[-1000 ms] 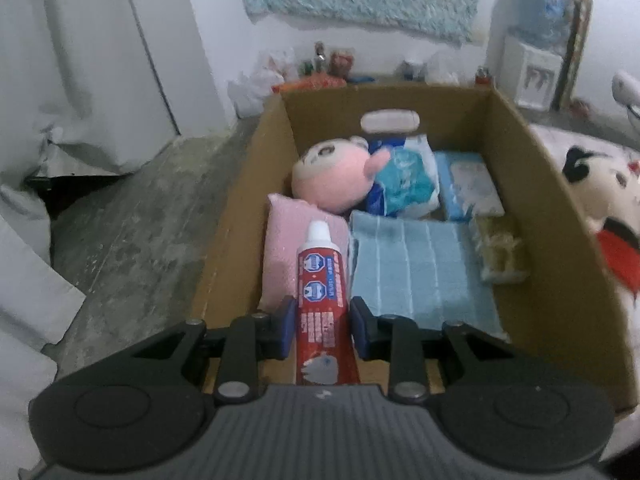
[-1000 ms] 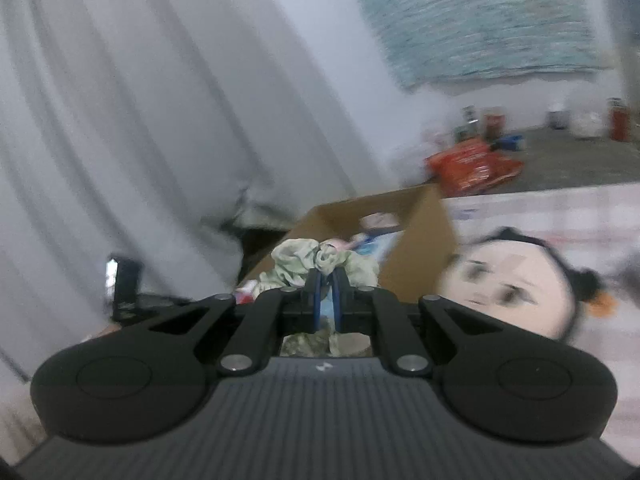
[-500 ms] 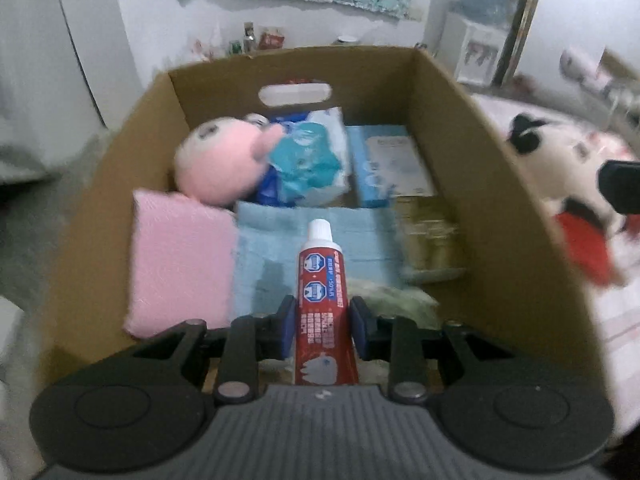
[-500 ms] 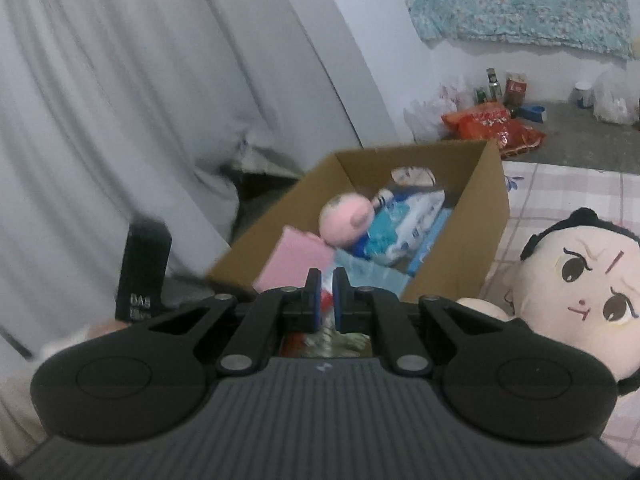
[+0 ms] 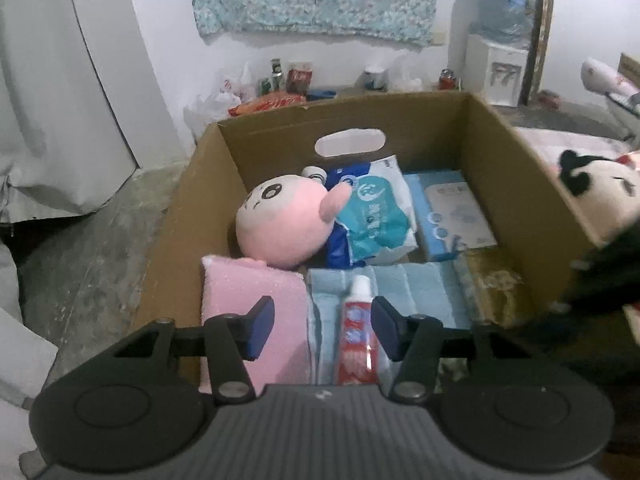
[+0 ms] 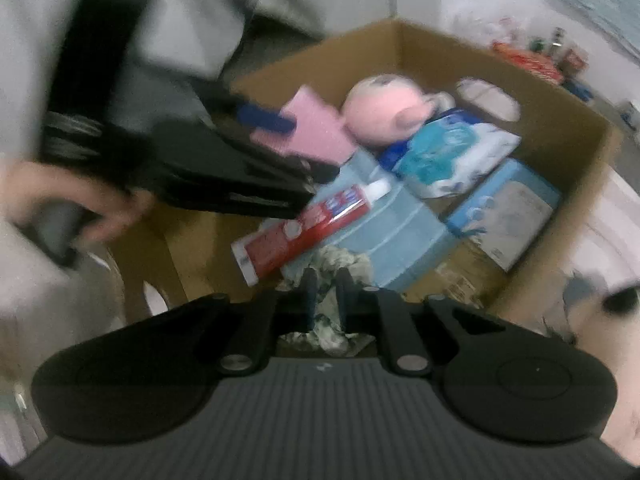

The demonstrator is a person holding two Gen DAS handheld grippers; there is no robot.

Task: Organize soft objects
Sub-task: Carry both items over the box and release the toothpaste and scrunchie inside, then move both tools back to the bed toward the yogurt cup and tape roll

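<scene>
so nearest to us, our left gripper [image 5: 322, 330] is over the near end of the box [image 5: 516, 184] and its jaws have just been opening. the toothpaste [image 5: 357, 334] is between them but the pads aren't on it anymore, so it's released and lying on the blue towel [image 5: 424, 292], cap pointing to the far side. the right wrist view is blurry, but there our right gripper [image 6: 325, 294] hangs over the near edge of the box with a crumpled greenish cloth [image 6: 332, 280] between its fingers. those jaws have just been opening too, and the gap is narrow. we can't tell if the pads are gripping the cloth or just beside it. the cloth sits at the near end of the blue towel, just beside the bottom of the tube. left of the towel is a pink towel [image 5: 256, 300]. further in there's a pink plush [image 5: 284, 220] on the left, a teal pack [image 5: 376, 216] against it, and a blue tissue box [image 5: 452, 212] on the right. outside the box on the right, a doll [image 5: 600, 196] lies on the bed.
</scene>
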